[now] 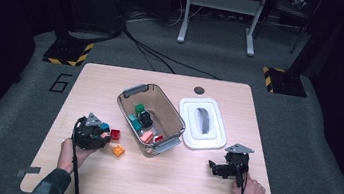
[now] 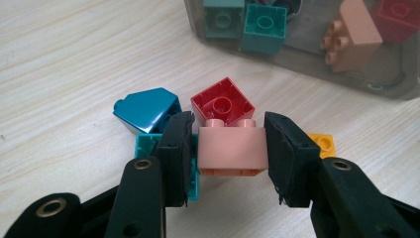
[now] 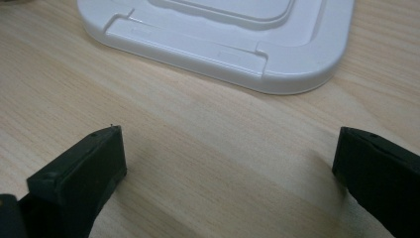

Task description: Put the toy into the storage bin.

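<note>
In the left gripper view my left gripper [image 2: 229,148] is shut on a pink brick [image 2: 232,149], both pads pressing its sides just above the table. Behind it lie a red brick [image 2: 223,100], a dark blue sloped brick [image 2: 146,109], a teal brick [image 2: 148,144] and an orange brick [image 2: 323,144]. From above, the left gripper [image 1: 102,135] sits left of the clear bin [image 1: 129,102], near the red brick [image 1: 115,134] and orange brick [image 1: 118,151]. My right gripper [image 3: 228,163] stands open over bare wood, also seen at the table's right as the right gripper [image 1: 215,167].
The clear bin holds teal bricks [image 2: 264,27], a pink brick [image 2: 352,37] and a red one [image 2: 398,17]. Its white lid [image 1: 202,124] lies flat to the bin's right, just beyond my right gripper; the white lid [image 3: 223,34] fills the top there.
</note>
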`<state>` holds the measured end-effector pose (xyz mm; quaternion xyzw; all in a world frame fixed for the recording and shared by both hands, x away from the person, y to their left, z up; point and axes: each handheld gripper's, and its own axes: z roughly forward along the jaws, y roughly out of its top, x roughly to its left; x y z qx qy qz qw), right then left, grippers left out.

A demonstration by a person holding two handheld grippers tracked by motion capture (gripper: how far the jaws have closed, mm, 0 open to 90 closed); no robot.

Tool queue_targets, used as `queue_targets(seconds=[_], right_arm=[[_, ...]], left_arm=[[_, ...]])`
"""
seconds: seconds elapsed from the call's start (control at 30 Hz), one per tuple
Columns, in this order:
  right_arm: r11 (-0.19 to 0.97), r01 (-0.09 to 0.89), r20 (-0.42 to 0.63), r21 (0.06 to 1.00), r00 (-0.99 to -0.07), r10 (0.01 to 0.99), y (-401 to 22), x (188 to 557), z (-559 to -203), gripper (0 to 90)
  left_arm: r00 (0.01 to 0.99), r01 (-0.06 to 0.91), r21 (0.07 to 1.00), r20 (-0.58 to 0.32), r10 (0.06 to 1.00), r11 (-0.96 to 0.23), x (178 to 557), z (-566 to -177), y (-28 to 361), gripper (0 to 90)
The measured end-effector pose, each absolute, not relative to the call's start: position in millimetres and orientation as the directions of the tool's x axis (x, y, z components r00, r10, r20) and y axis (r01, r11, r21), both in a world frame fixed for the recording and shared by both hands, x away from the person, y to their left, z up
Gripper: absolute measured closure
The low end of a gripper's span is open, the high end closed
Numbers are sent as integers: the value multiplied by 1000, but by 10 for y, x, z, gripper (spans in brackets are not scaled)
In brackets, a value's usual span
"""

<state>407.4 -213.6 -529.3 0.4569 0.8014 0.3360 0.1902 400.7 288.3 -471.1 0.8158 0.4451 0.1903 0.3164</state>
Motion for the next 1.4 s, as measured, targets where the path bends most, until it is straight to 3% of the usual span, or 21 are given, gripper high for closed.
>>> queue_targets(seconds=[0.6, 0.97, 1.4], right_arm=[[357, 604, 2, 712, -510, 860, -2136, 4074, -5293, 0], [357, 604, 2, 712, -510, 860, -2136, 4074, -5293, 0], [357, 604, 2, 712, -510, 860, -2136, 4074, -5293, 0]], left_arm=[[519, 605, 695, 24, 854, -388, 4051, -4500, 2968, 556], [507, 656, 653, -9, 862, -379, 4067, -4867, 2991, 555], [517, 661, 640, -11, 856, -391, 4047, -4885, 2965, 516]])
